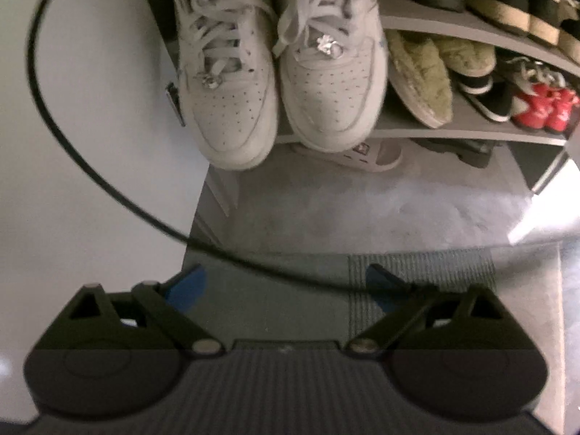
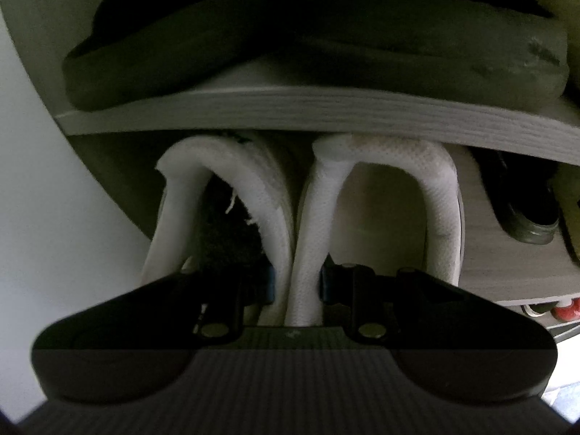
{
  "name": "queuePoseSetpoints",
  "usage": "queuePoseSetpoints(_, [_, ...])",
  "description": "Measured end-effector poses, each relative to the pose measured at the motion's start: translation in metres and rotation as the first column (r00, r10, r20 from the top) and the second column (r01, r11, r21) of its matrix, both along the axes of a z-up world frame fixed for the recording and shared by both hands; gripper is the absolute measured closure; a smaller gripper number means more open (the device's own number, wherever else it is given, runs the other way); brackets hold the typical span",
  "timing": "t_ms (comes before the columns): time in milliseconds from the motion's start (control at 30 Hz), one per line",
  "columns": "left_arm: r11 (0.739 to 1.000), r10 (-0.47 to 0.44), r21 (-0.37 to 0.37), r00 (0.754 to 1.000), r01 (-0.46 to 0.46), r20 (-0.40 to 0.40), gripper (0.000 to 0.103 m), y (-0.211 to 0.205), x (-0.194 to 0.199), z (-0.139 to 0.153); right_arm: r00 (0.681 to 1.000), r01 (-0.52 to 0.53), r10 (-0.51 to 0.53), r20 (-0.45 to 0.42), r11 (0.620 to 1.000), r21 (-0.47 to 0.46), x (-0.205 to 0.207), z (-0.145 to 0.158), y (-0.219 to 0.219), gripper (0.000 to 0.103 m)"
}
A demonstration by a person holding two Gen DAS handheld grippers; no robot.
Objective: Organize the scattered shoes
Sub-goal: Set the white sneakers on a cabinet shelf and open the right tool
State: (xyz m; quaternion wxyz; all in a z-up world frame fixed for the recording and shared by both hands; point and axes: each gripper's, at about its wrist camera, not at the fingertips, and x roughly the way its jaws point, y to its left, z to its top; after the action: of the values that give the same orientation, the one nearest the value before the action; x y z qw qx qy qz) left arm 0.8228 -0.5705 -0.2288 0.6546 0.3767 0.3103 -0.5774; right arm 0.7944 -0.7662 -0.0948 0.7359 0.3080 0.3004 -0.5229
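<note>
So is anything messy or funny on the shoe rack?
Yes. The pair of white sneakers sticks out past the front edge of its shelf, toes hanging over the floor. A furry slipper beside them lies tilted against its neighbour. The right gripper pinches both sneakers' inner collars together.

Left wrist cam sits well back from the shoe rack (image 1: pixel 471 134), up high, tilted steeply down over grey floor (image 1: pixel 362 210) in front of the rack; takes in several shelves w/ shoes, toes facing the lens. Right wrist cam is right up against the same rack, aimed down into a shelf under its board edge (image 2: pixel 326 108), heel openings of the white sneakers (image 2: pixel 380 199) filling the view. Shared: the rack and the red shoes (image 1: pixel 543 108) low at its right end (image 2: pixel 565 310).
</note>
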Motion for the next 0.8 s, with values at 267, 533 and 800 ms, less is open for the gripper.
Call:
queuePoseSetpoints(267, [0.998,0.056,-0.027,0.998,-0.056,0.016,0.006,-0.053,-0.003,-0.059,1.0,-0.005,0.004,0.018,0.999,0.048,-0.01,0.003,-0.02,0.076])
queuePoseSetpoints(533, [0.977,0.125,-0.181,0.991,-0.113,0.053,0.007,-0.091,-0.008,-0.058,0.997,-0.071,0.071,-0.025,0.997,0.01,-0.017,0.003,-0.021,0.075])
queuePoseSetpoints(800, [0.963,0.187,-0.193,0.982,-0.19,-0.035,0.008,-0.09,-0.002,-0.05,0.994,-0.108,0.108,-0.031,0.994,-0.009,-0.03,0.001,-0.022,0.072])
